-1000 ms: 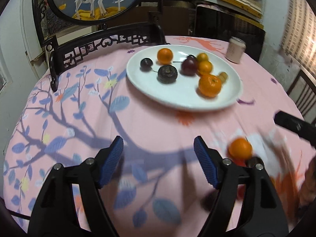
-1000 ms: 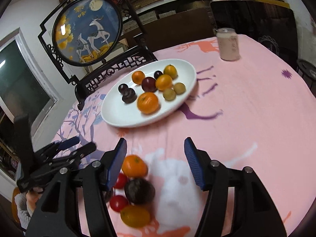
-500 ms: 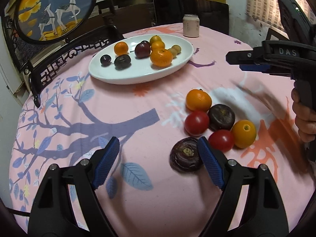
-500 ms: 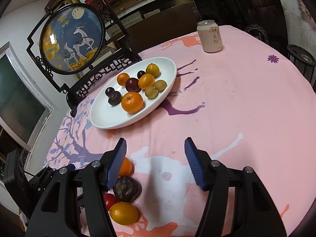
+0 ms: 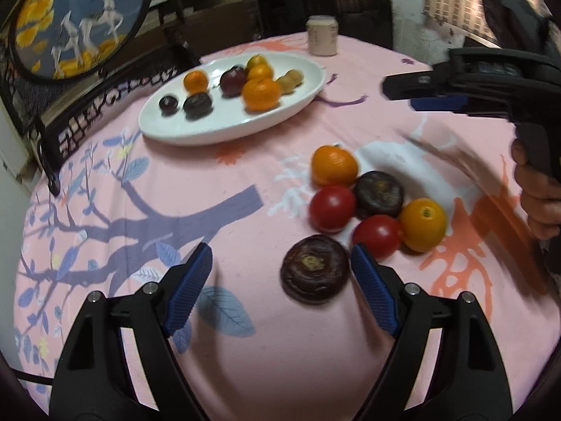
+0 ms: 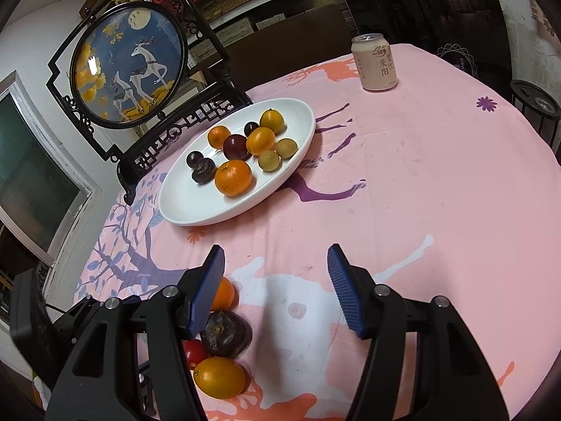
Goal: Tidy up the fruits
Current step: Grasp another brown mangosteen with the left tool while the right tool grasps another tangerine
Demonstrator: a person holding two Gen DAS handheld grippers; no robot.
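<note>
A white oval plate point(image 5: 214, 129) point(image 6: 182, 207) holds several oranges, dark plums and small yellow fruits. Loose fruit lies on the pink cloth: a mandarin point(image 5: 335, 165), two tomatoes point(image 5: 331, 208), a dark flat fruit point(image 5: 378, 194), a yellow orange point(image 5: 423, 224) and another dark flat fruit point(image 5: 315, 268). My left gripper point(image 5: 282, 272) is open, with that near dark fruit just inside its right finger. My right gripper point(image 6: 277, 270) is open and empty over bare cloth, with the loose fruit point(image 6: 224, 333) by its left finger.
A pink drink can point(image 6: 374, 63) point(image 5: 322, 35) stands at the table's far side. A round deer-picture screen on a black carved stand point(image 6: 129, 66) sits behind the plate. The right gripper's body and the hand holding it point(image 5: 491, 80) show at the right in the left wrist view.
My left gripper swung right and moved in on the loose fruit pile; the near dark fruit now lies between its fingers. My right gripper pulled back a little from the pile.
</note>
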